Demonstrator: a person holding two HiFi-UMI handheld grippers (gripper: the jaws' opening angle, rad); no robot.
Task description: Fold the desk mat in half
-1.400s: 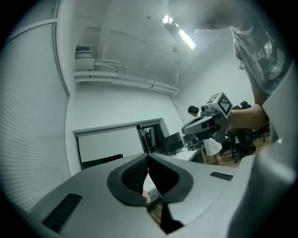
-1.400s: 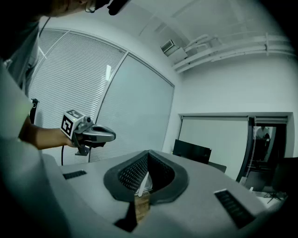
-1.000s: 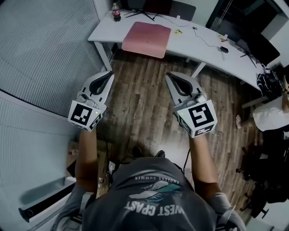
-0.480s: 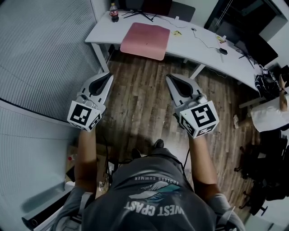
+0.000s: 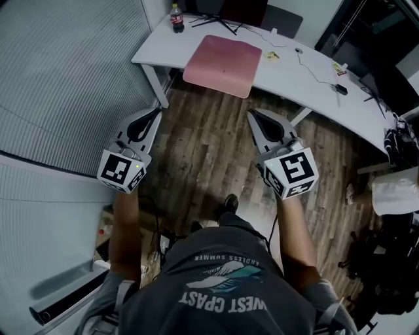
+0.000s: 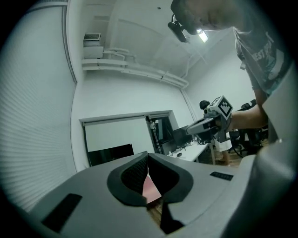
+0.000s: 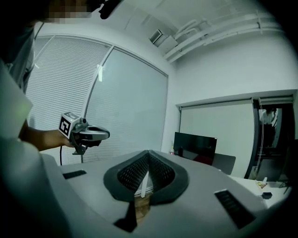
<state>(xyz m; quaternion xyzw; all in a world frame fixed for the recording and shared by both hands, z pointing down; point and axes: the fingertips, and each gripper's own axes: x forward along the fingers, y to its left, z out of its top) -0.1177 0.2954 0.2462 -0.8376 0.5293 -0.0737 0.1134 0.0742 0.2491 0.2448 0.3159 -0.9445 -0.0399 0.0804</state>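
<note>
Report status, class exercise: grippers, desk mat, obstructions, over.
Left gripper shut, empty. Right gripper shut, empty. Pink desk mat unfolded on white desk, untouched. Only wood floor between.

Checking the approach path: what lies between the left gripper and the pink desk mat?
In the head view: wooden floor, then the white desk and its leg. Nothing else stands between left gripper and desk mat.

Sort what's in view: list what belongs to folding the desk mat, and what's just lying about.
For the job: pink desk mat, flat on the white desk; left gripper and right gripper, both shut and empty.
Lying about: bottle and mouse on the desk; chair behind it.
</note>
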